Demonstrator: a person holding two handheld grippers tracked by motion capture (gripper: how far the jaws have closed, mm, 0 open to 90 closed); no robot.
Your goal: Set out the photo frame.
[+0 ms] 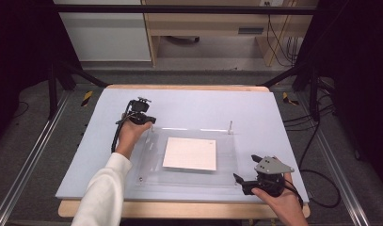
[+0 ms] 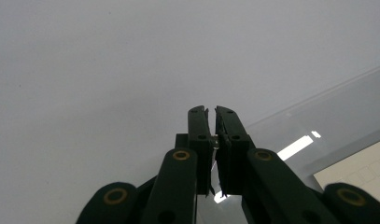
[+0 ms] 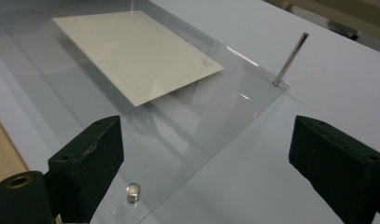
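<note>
1. High view: my left gripper [image 1: 149, 120] sits at the far-left corner of the clear plate [image 1: 227, 162]; my right gripper [image 1: 244, 181] waits off its near-right corner. The white sheet [image 1: 190, 153] lies mid-plate, between both. The pale surface [image 1: 194, 106] fills a dark-framed bay.
2. Left gripper view: jaws almost together, seemingly on a thin pin; I can't tell for sure.
3. Right gripper view: jaws wide apart, a short stud [image 3: 132, 192] between them, an upright pin [image 3: 290, 52] beyond.
</note>
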